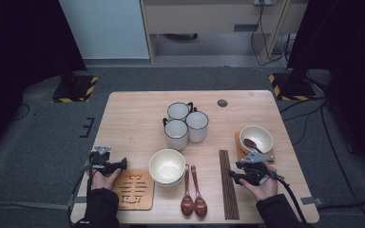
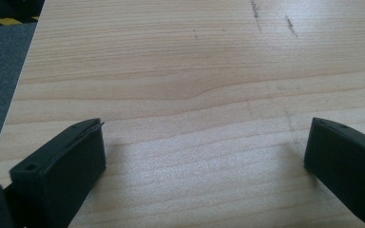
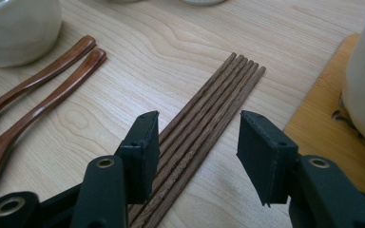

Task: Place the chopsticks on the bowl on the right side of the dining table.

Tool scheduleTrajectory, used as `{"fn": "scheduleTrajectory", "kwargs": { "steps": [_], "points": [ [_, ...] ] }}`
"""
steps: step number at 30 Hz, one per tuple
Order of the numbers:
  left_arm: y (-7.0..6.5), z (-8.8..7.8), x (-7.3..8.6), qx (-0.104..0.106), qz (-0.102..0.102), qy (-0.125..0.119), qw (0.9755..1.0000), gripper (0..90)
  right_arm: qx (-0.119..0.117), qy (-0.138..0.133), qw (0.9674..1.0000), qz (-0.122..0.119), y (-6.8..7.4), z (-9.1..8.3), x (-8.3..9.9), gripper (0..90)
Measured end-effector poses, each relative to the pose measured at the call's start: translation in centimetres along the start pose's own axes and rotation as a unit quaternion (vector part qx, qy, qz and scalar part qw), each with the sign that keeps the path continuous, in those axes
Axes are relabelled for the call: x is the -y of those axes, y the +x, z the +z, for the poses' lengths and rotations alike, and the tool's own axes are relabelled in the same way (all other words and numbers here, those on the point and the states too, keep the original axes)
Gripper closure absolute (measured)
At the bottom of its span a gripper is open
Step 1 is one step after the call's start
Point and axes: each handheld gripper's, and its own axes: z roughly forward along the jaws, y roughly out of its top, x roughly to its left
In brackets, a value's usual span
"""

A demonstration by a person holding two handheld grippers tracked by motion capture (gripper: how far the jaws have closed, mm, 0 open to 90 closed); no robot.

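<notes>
Right gripper [image 3: 197, 156] hovers low over the near part of the chopsticks [image 3: 204, 133], fingers spread and straddling the bundle, nothing pinched. Left gripper [image 2: 204, 156] sits over bare bench [image 2: 171, 57] at the near-left, fingers spread wide, empty.

Risk, as I judge it: closing here could catch several sticks at once, or roll and scatter them; the bundle is tightly packed.

Chopsticks lie between the wooden spoons [image 1: 193, 190] and the coaster [image 1: 240, 148] bearing a bowl [image 1: 256, 137]; long axis runs near-to-far, tips pointing away.
</notes>
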Motion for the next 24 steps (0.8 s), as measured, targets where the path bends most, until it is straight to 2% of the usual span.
{"fn": "scheduleTrajectory", "kwargs": {
  "steps": [4, 13, 24],
  "points": [
    [0.0, 0.0, 0.0, 0.0, 0.0, 0.0, 1.0, 0.0, 0.002, 0.011, 0.9999, 0.004, -0.1, 0.2, 0.3, 52.4],
    [0.0, 0.0, 0.0, 0.0, 0.0, 0.0, 1.0, 0.0, 0.008, 0.039, 0.9992, -0.007, 0.1, 1.1, 0.8, 57.0],
    [0.0, 0.0, 0.0, 0.0, 0.0, 0.0, 1.0, 0.0, 0.002, 0.053, 0.9986, -0.003, 0.0, 1.4, 1.0, 62.4]
  ]
}}
